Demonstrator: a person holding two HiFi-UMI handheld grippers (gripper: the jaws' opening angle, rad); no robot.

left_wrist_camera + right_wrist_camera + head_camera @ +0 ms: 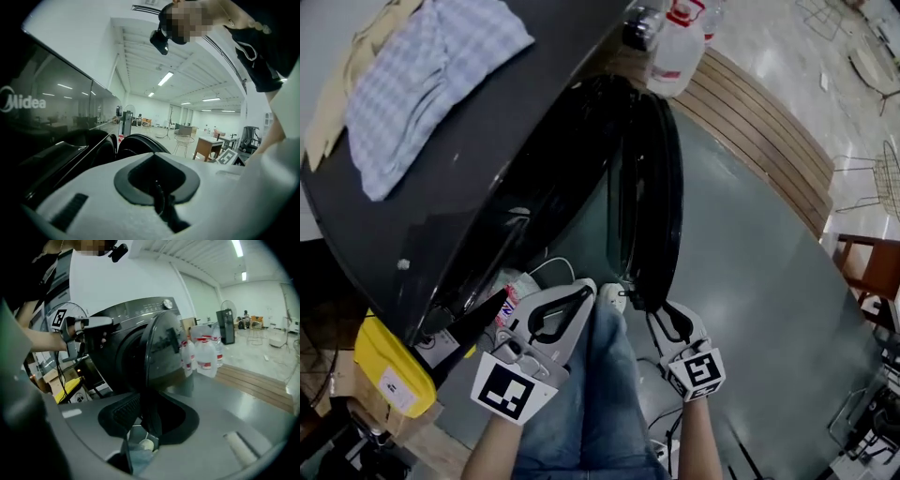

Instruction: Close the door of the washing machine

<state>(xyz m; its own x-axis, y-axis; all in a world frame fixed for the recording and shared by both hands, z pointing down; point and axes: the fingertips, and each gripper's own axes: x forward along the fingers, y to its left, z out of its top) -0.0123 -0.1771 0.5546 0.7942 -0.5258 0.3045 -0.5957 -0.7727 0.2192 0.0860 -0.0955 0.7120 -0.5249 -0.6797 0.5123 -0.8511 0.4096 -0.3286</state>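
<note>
Head view looks down on the black washing machine (478, 178), whose round door (654, 178) stands open and edge-on, straight ahead of the right tool (658, 309). That tool has the door's lower rim between its jaws, which stand at a middling gap and look pinched onto the rim, probably so the door can be swung toward the drum opening on the tool's left. The left tool (584, 291) sits just beside the right one, nearer the machine's front. Its jaws are together on nothing, and it seems to be held clear of the door's path. Midea (23, 102) is printed in white on the front panel, up and left of the left tool. Bottles (202, 355) beyond the door carry red labels too small to read.
</note>
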